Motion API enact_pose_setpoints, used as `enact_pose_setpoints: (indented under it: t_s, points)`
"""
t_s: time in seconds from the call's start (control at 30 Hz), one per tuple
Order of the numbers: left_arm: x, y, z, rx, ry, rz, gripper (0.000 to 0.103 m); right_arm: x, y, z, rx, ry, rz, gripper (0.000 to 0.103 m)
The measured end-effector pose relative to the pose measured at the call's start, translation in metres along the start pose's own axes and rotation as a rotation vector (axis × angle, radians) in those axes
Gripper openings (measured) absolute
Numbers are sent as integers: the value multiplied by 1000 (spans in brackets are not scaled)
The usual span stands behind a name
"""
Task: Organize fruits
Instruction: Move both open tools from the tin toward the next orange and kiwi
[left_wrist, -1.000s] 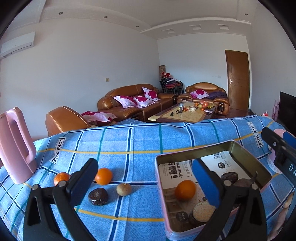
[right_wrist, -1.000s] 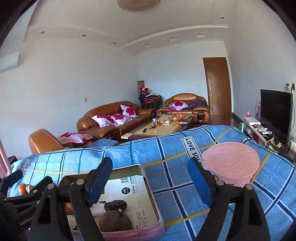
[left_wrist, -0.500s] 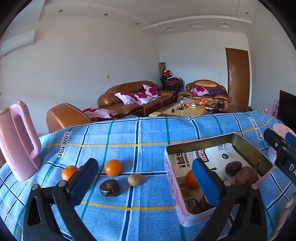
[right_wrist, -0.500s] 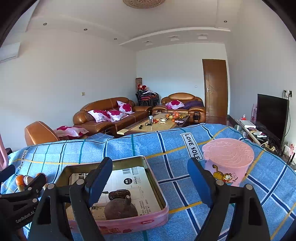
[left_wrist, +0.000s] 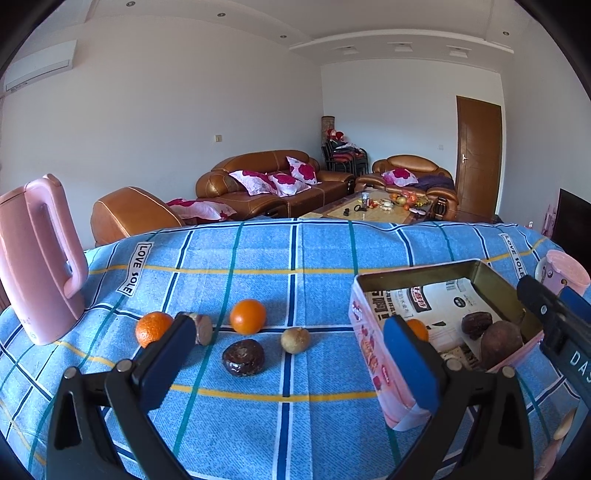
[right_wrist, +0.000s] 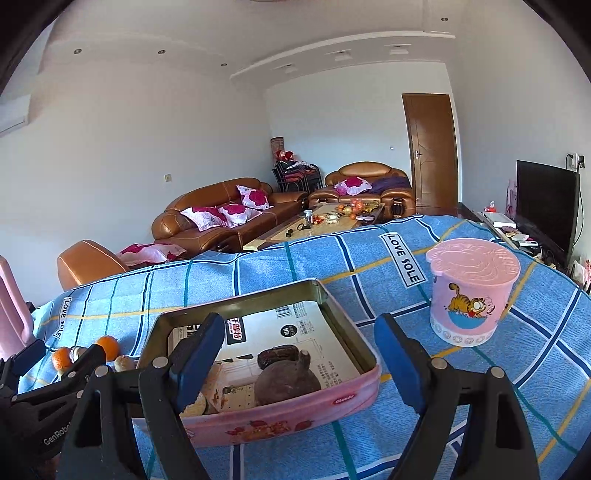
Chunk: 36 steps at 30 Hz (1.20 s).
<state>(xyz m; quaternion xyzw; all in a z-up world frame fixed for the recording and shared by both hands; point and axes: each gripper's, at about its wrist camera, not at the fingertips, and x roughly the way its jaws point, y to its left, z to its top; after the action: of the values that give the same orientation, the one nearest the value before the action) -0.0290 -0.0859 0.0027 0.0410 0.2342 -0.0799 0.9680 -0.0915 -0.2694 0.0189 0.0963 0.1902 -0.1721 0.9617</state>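
Note:
A pink tin tray (left_wrist: 373, 354) lined with paper sits on the blue checked cloth; it also shows in the right wrist view (right_wrist: 295, 410). Inside lie an orange (left_wrist: 419, 328), a dark wrinkled fruit (left_wrist: 476, 319) and a brown round fruit (left_wrist: 500, 343). On the cloth to its left lie two oranges (left_wrist: 247, 316) (left_wrist: 153, 328), a dark round fruit (left_wrist: 243, 357), a small green-brown fruit (left_wrist: 294, 339) and a brown piece (left_wrist: 201, 328). My left gripper (left_wrist: 288, 363) is open and empty above the loose fruits. My right gripper (right_wrist: 299, 363) is open and empty over the tray.
A pink kettle (left_wrist: 37, 258) stands at the far left of the table. A pink lidded cup (right_wrist: 471, 291) stands right of the tray. Sofas and a coffee table lie beyond the table's far edge.
My left gripper has moved left and back, away from the tray toward the loose fruits. My right gripper has drawn back a little; the tray and cup look nearer the centre.

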Motion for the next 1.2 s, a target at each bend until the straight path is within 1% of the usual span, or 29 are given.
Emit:
enact_pose_setpoints:
  t_s: [0.1, 0.37, 0.53, 0.77, 0.87, 0.93, 1.0, 1.07, 1.17, 1.2]
  points:
    - [1, 8, 0, 7, 3, 16, 103, 0, 11, -2, -7, 14, 20, 85]
    - [5, 40, -1, -17, 22, 47, 103, 3, 51, -9, -35, 47, 64, 85]
    - [9, 64, -1, -22, 28, 86, 103, 5, 79, -14, -61, 58, 94, 85]
    - [21, 111, -3, -91, 88, 117, 103, 7, 120, -20, -118, 83, 143, 85]
    - [29, 136, -6, -149, 130, 121, 103, 9, 135, -23, -141, 101, 168, 85]
    - [34, 151, -8, -182, 157, 149, 103, 13, 146, -25, -162, 126, 185, 85]
    - [39, 166, -8, -196, 177, 205, 103, 18, 157, -27, -180, 153, 209, 85]
    - [41, 181, -7, -222, 190, 242, 103, 23, 167, -30, -196, 185, 235, 84]
    - [41, 206, -9, -288, 202, 256, 102, 31, 183, -35, -228, 242, 265, 84]
    - [41, 212, -9, -303, 202, 256, 100, 34, 187, -37, -236, 260, 274, 82]
